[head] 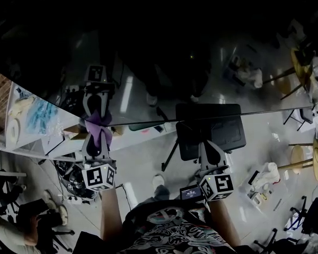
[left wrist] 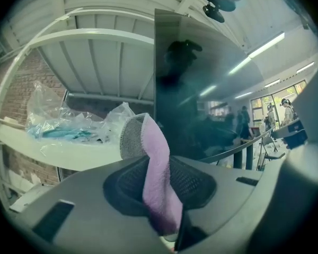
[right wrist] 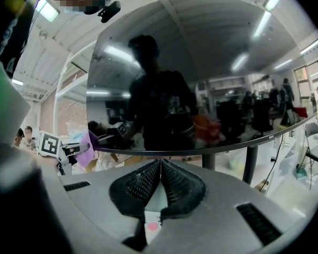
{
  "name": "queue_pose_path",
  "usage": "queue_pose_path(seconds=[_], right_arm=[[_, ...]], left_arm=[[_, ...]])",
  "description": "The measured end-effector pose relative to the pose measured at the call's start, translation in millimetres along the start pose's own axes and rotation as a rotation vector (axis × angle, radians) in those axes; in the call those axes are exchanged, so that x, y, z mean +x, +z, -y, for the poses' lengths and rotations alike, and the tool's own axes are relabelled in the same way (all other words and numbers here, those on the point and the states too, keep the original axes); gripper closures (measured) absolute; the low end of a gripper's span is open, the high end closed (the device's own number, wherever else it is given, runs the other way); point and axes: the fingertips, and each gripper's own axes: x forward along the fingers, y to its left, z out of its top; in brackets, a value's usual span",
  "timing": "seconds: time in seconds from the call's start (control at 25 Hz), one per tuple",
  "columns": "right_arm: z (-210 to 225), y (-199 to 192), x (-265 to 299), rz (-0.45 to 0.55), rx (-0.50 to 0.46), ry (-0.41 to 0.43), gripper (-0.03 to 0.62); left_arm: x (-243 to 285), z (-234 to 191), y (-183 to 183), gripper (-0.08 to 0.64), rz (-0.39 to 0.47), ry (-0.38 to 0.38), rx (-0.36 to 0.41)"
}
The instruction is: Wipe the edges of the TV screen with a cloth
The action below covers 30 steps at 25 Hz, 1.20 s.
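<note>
At the edge of the TV screen [head: 164,62], the left tool [head: 97,134] is clenched on a purple cloth [head: 97,121], whose free end meets the dark glass. The right tool [head: 211,151] hangs just to the right, its pads pressed together with nothing between them. The glossy panel mirrors ceiling strip lights and a person's dark shape. Beyond it, a white worktop [left wrist: 69,152] carries crumpled plastic bags [left wrist: 58,115] before a brick wall [left wrist: 16,99]. Pale floor [head: 143,168] lies below.
</note>
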Motion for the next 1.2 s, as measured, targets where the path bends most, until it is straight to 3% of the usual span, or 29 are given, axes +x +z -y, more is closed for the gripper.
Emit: queue_pose_path(seconds=[0.6,1.2], right_arm=[[-14.3,-13.6,14.0,-0.070,-0.015,0.079,0.563],[17.0,0.4,11.7,-0.052,-0.021,0.098,0.563]], left_arm=[[0.0,0.6,1.4,0.454,-0.001,0.059,-0.059],[-0.6,1.9,1.7,0.454,-0.008,0.157,-0.077]])
